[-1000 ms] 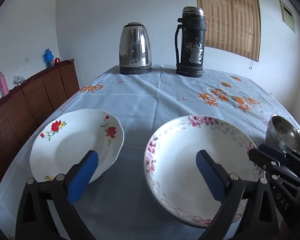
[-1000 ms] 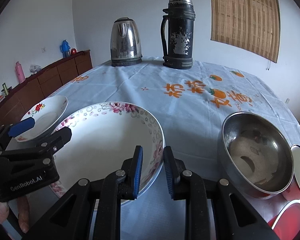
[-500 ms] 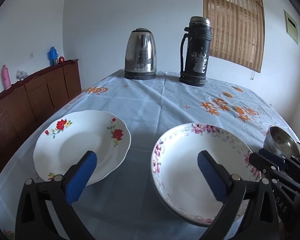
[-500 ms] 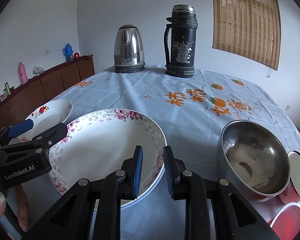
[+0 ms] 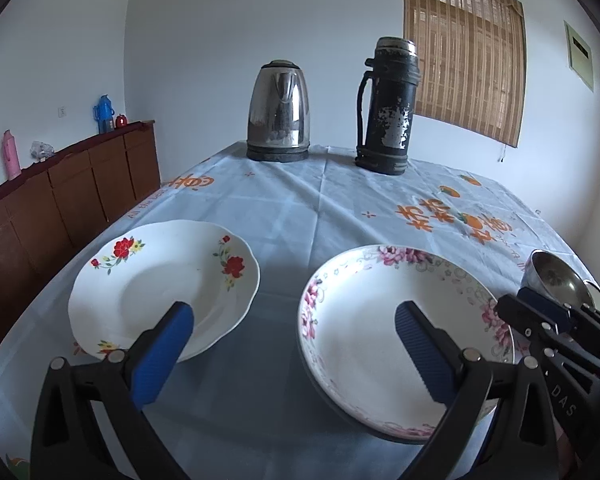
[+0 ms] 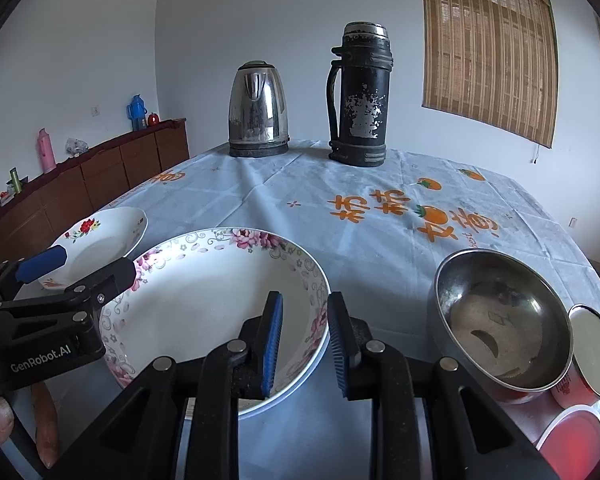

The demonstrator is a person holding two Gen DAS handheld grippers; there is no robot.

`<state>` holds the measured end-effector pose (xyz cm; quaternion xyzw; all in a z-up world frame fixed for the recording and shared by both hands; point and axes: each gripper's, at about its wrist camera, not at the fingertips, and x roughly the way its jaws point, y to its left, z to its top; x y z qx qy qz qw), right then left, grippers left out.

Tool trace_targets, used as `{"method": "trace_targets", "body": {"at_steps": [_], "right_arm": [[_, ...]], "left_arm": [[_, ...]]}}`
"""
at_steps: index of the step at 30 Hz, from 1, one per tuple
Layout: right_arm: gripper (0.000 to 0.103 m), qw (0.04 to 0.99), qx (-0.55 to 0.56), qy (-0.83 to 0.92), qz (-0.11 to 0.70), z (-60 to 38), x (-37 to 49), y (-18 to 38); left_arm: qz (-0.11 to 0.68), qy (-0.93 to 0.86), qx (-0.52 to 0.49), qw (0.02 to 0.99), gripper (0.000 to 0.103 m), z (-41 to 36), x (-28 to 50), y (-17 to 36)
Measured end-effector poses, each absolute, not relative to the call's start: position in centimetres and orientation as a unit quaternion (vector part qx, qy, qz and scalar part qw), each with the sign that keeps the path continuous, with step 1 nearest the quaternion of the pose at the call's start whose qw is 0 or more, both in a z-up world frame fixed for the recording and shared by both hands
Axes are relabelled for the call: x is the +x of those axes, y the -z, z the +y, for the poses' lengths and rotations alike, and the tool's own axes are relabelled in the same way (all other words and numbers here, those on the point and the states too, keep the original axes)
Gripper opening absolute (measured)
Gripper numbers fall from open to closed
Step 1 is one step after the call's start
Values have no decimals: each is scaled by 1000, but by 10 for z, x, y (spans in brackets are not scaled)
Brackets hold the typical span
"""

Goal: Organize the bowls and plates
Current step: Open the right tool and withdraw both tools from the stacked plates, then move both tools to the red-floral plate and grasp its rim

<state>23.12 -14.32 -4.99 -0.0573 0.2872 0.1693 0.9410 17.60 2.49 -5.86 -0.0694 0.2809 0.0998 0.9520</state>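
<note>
Desk (image 5: pixel 284 216) under a pale blue cloth with orange print carries everything here. Landmark: the pink-flowered plate (image 6: pixel 204 300), a deep white dish lying flat near the front edge. Straddling its right rim is the right claw (image 6: pixel 302 340), whose blue pads are easing apart, one inside the dish and one outside, with the rim between them; no pad visibly presses on it. The left claw (image 5: pixel 292 340) hovers at the plate's left side, spread wide with nothing in it; its right pad hangs above the plate's bowl and its left pad above the red-flowered plate (image 5: pixel 160 288), which lies flat just to the left of the pink one, apart from it. A hand (image 6: pixel 4 420) shows beneath the left claw's body in the right wrist view. To the right of the pink-flowered plate sits a steel bowl (image 6: pixel 500 320), upright, resting on a red bowl (image 6: pixel 568 440) partly hidden under it, with a lidded tin (image 6: pixel 592 352) touching its right side. Far behind the plate stand a steel kettle (image 5: pixel 279 112) and a worn black thermos flask (image 5: pixel 386 108), side by side. A brown sideboard (image 5: pixel 60 200) lines the wall to the left
</note>
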Motion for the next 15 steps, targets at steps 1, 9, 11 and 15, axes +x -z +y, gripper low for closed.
{"method": "trace_targets", "body": {"at_steps": [1, 9, 11, 15], "right_arm": [[34, 943, -55, -169, 283, -145, 230, 49], [50, 951, -49, -162, 257, -148, 223, 43], [50, 953, -52, -163, 251, -147, 220, 42], [50, 955, -49, -171, 238, -146, 216, 39]], "left_arm": [[281, -99, -76, 951, 103, 28, 174, 59], [290, -119, -116, 943, 103, 61, 161, 63], [291, -127, -118, 941, 103, 70, 158, 62], [294, -145, -118, 937, 103, 91, 151, 59]]}}
